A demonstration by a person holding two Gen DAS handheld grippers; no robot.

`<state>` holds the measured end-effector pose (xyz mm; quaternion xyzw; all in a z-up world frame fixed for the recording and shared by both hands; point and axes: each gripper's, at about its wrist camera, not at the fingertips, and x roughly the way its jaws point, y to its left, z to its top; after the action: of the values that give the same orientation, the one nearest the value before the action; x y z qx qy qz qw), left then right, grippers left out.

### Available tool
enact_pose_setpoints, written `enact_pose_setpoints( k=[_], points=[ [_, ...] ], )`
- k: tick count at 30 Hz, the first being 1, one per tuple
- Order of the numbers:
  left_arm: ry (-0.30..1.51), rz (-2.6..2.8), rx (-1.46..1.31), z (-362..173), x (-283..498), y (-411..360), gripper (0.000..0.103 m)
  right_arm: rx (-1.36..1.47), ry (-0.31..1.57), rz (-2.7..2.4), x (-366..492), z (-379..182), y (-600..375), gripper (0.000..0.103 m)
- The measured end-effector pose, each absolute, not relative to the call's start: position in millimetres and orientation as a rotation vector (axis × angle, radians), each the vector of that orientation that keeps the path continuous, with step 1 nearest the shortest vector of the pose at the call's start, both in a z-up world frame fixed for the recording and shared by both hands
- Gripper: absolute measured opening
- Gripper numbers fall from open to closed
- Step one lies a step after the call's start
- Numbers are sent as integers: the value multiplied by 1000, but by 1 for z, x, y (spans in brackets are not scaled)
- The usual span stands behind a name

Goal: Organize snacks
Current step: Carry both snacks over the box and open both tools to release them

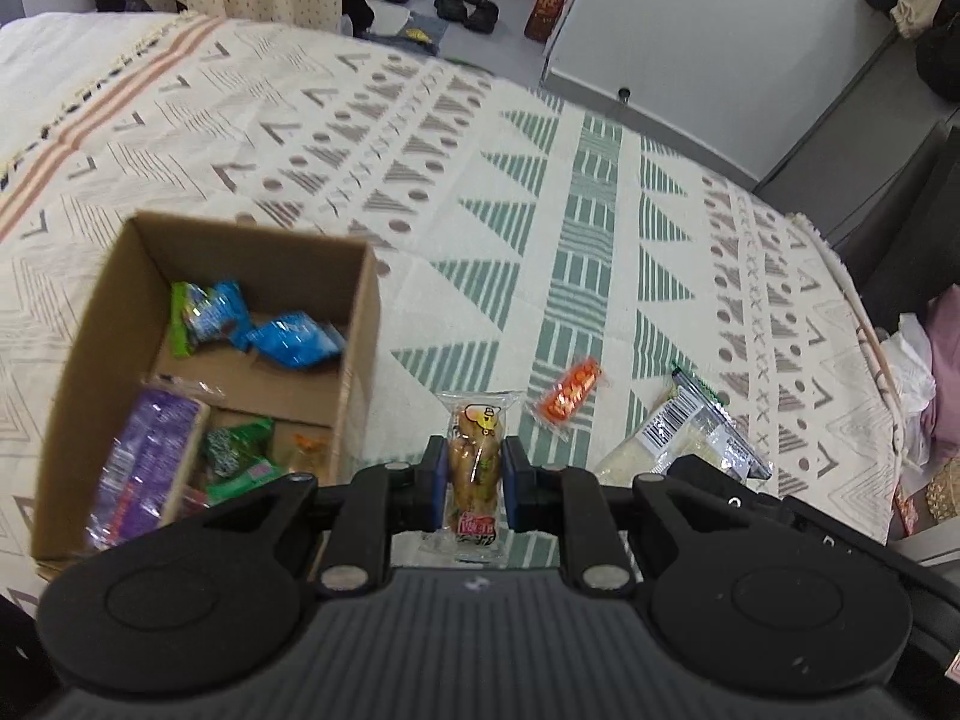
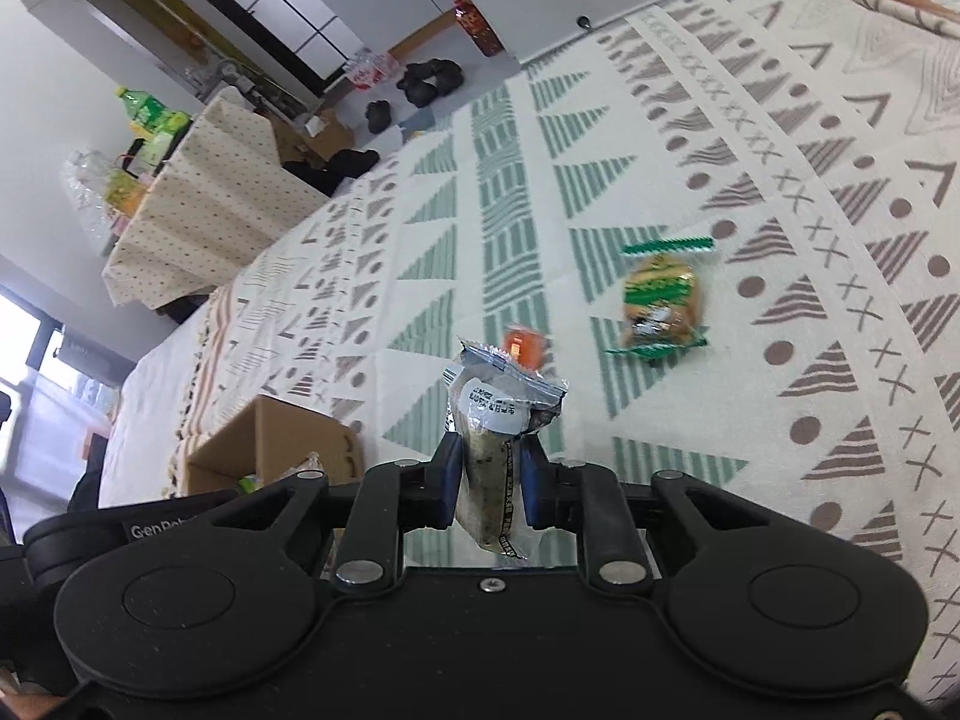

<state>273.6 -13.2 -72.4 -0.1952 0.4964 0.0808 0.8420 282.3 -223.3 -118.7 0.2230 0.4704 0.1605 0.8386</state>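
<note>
We pinch a clear snack pack (image 1: 476,468) in our left gripper (image 1: 476,480), just beside the cardboard box (image 1: 360,324) on the patterned cloth (image 1: 540,192). Our right gripper (image 2: 492,474) squeezes a gray snack packet (image 2: 495,438). An orange candy (image 1: 570,393) and a green bun pack (image 2: 660,300) lie on the cloth.
</note>
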Motion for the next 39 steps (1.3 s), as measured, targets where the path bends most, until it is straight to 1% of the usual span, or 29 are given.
enact_pose_setpoints(
  k=[11, 29, 34, 37, 39],
  points=[
    [995, 234, -450, -50, 267, 36, 17, 450, 941, 440, 285, -88, -181, 20],
    [993, 323, -557, -61, 256, 114, 18, 413, 960, 542, 282, -80, -115, 20],
    [995, 365, -574, -62, 252, 127, 24, 405, 975, 553, 281, -81, -101, 20],
    [1002, 386, -579, -62, 248, 135, 34, 399, 980, 562, 281, -82, -91, 20],
    [995, 408, -577, -61, 244, 139, 46, 400, 984, 570, 281, -82, -85, 20]
  ],
)
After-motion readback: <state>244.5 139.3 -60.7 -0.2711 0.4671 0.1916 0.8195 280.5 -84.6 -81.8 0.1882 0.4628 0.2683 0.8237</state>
